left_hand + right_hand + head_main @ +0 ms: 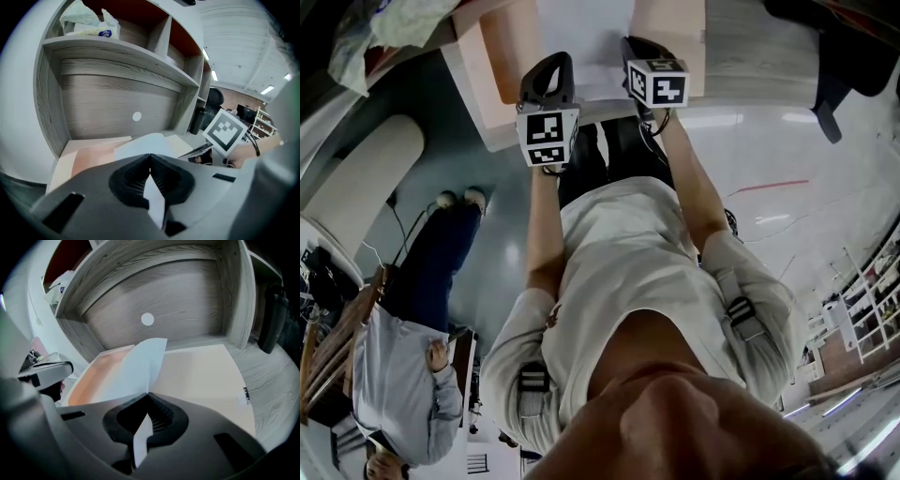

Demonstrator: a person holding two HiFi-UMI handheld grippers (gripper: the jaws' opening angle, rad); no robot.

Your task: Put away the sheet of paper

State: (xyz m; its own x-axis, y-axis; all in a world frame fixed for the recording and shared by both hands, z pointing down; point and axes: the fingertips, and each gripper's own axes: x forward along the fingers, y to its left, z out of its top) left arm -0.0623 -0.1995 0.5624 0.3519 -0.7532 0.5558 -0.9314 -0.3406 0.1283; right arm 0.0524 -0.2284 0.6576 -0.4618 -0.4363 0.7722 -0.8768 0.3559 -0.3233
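The white sheet of paper [581, 37] hangs between both grippers, above a pale pink flat case [511, 56] that lies open on the desk inside a wooden shelf bay. My left gripper [547, 73] is shut on the sheet's near left edge, and my right gripper [634, 49] is shut on its near right edge. In the left gripper view the paper [143, 143] runs out of the shut left gripper [150, 155] over the case [89, 157]. In the right gripper view the sheet [140, 366] rises bowed from the shut right gripper [148, 394] over the case [201, 376].
The shelf's back panel carries a round white sticker [147, 319]. A crumpled plastic bag [89, 23] lies on the upper shelf. A dark bottle [274, 315] stands at the right of the bay. A second person [403, 366] stands to my left.
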